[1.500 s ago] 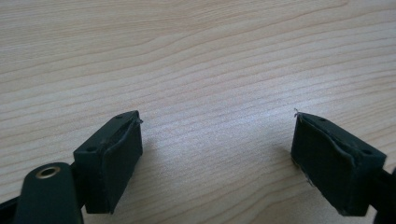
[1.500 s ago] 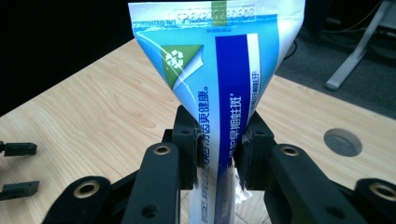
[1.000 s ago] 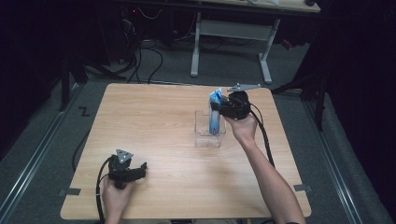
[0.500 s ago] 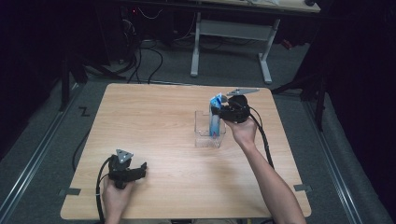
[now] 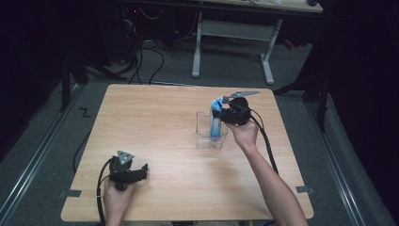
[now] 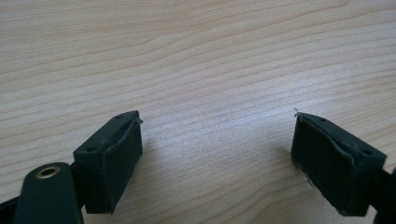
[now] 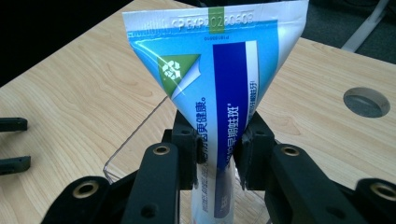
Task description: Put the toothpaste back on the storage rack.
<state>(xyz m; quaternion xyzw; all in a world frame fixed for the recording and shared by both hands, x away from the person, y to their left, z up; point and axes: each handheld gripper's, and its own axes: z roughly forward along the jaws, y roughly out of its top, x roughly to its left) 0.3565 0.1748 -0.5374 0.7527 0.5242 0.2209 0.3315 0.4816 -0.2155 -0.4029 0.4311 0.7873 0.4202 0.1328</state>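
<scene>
A: One surface [image 5: 155, 141] carries everything here, a pale wooden top, and of all the things on it the clear plastic container [image 5: 205, 139] is the biggest. It stands right of the middle and has not shifted in the last second.

B: And the tube?

A: The blue toothpaste tube [image 5: 215, 122] stands upright with its lower end down inside that container and its flat crimped end pointing up. A second ago it sat a touch higher and leaned more; now it looks lower and straighter, so the person has been easing it in.

B: Is the right tool [image 7: 219, 156] clamped on it?

A: Yes. In the right gripper view the two black jaws press on the tube's body from either side, just below where it fans out to the crimp. The grip has not loosened over that second.

B: So what does that mean for the job?

A: Judging from this, the placing is nearly done but not finished: the tube is in the container, yet it is held, not released. The next move would be to open the jaws and draw the hand away without tipping the light container.

B: And the other hand?

A: The left tool [image 6: 217, 161] rests low over bare wood near the front left edge, jaws wide apart with nothing between them. It has kept still.
</scene>
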